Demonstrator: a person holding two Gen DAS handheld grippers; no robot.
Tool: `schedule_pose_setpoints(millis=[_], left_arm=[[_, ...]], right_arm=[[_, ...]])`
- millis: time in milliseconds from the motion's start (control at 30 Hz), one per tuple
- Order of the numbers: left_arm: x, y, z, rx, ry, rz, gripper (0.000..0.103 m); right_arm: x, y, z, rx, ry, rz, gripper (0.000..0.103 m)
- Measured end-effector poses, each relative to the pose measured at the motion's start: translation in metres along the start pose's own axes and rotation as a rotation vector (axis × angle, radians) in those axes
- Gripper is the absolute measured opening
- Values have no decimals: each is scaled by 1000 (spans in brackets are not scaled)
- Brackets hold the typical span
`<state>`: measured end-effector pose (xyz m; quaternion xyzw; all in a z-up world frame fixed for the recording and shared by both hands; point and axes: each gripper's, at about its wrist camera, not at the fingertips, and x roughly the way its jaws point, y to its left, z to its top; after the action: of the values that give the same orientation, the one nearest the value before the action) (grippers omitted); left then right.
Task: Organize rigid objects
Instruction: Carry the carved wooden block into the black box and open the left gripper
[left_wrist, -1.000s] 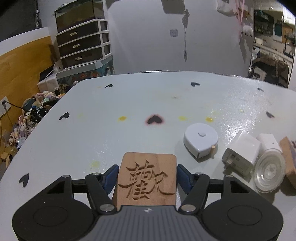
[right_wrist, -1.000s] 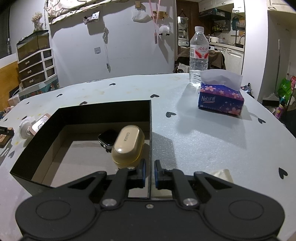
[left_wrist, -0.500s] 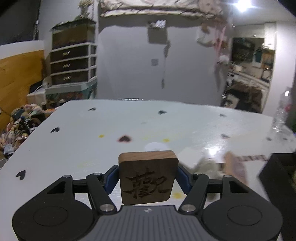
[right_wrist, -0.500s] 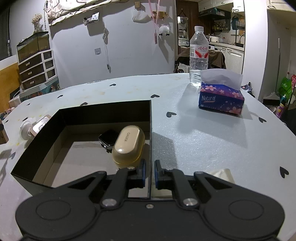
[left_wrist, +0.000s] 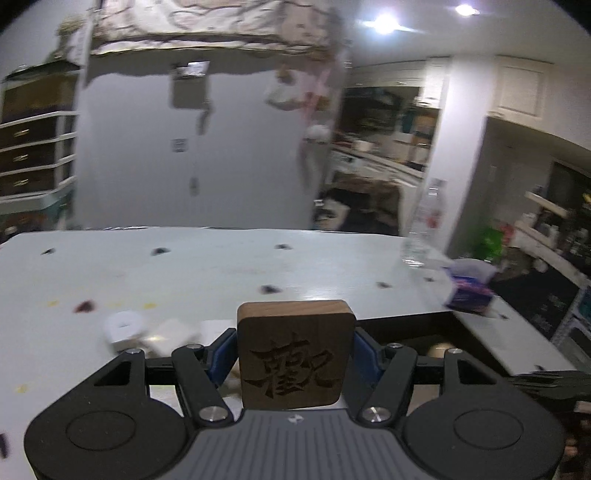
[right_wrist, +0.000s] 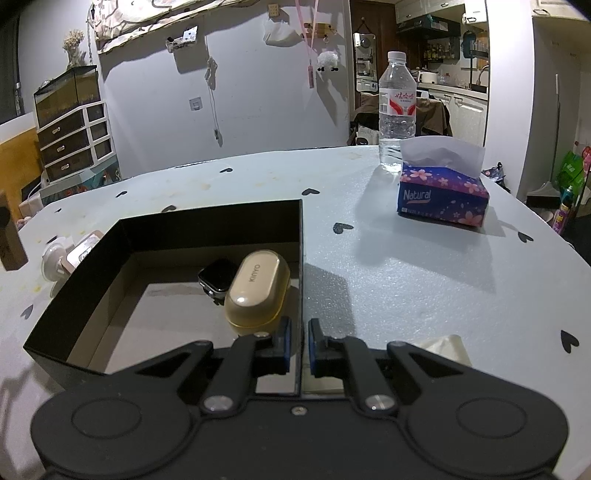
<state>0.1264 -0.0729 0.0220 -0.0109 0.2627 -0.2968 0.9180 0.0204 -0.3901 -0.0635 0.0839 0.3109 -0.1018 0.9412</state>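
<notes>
Two hand-held grippers are seen above a pale table (right_wrist: 406, 266) dotted with small dark hearts. The left gripper (left_wrist: 295, 350) is closed on a brown wooden block carved with a Chinese character (left_wrist: 295, 354), which is clamped upright between the blue finger pads (left_wrist: 221, 354) and held clear of the tabletop; the same block is glimpsed at the far left edge of the right wrist view (right_wrist: 11, 240). The right gripper (right_wrist: 297, 345) is pinched onto the right-hand wall of an open black cardboard box (right_wrist: 301, 258), its jaws standing nearly together with only the thin wall between them. Inside the box, near that wall, a beige oval case marked KINYO (right_wrist: 258, 291) is seen lying against a small dark smartwatch (right_wrist: 218, 275). Just outside the box's left wall, a round white object and a pinkish one (right_wrist: 70, 253) are partly hidden. In the blurred left wrist view, a white round device (left_wrist: 123, 328) and white blocks (left_wrist: 170, 332) are made out on the table ahead of the fingers. Well beyond the box, a blue floral tissue box labelled Natural (right_wrist: 441, 192) is set just in front of a clear plastic water bottle (right_wrist: 397, 110).
</notes>
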Motion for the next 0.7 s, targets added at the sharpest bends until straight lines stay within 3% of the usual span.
schedule_pose_setpoints(millis=[200,367,500,600,700], left_arm=[[13,-44,1,40,32,-122,66],[38,-76,-4,57,120,-193,66],[65,-95,-11,88,189,-195,66],[84,-97,-19,57,259,-189,66],[101,-99,-27,49,324,-149,66]], right_arm=[[0,0,0,1,-1,2,10],[0,-1,0,2,-1,2,10],[0,-1,0,2,-1,2,10],[0,-1,0,1,-1,3,10],[0,-1,0,4,-2,8,10]])
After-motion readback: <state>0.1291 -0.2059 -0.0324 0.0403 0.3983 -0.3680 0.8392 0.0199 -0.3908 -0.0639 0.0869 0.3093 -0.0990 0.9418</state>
